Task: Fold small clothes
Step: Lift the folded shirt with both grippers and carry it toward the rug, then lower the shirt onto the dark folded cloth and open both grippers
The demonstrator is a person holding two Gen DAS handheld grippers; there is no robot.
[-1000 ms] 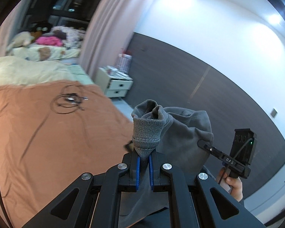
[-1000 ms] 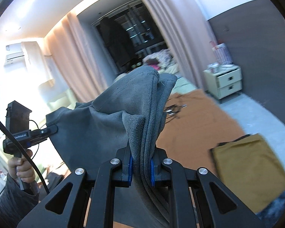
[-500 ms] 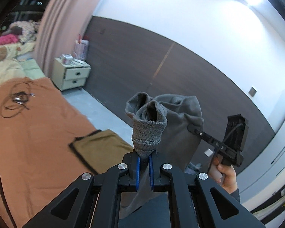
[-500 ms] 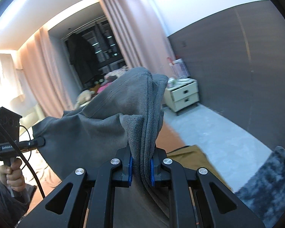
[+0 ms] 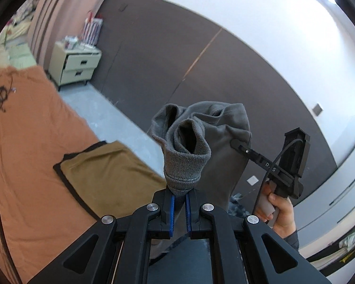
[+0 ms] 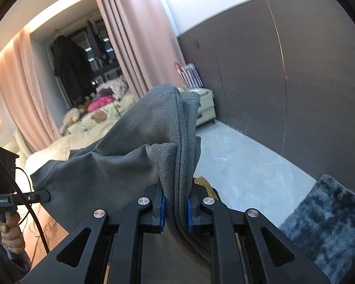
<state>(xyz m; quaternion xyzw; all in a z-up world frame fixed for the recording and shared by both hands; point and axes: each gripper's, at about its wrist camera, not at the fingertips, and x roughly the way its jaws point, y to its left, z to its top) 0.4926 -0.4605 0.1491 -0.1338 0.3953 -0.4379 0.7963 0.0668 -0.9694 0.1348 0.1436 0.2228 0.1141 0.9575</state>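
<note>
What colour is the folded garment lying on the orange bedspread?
Mustard-brown folded garment with dark edging, clearest in the left wrist view.

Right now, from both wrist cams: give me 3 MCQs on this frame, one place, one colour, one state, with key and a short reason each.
1. Where does the folded mustard cloth lie?
A. on the brown bedspread, near its edge
B. on the nightstand
C. in the left gripper

2. What colour is the garment held up between the two grippers?
A. pink
B. grey
C. white

3. What is the state of the right gripper?
A. open and empty
B. shut on a cable
C. shut on the garment

Key:
1 A: the left wrist view shows the cloth flat on the bedspread beside the floor.
2 B: the fabric is grey in both views.
3 C: its blue pads press on bunched layers of fabric; the left gripper pinches another part the same way.
</note>
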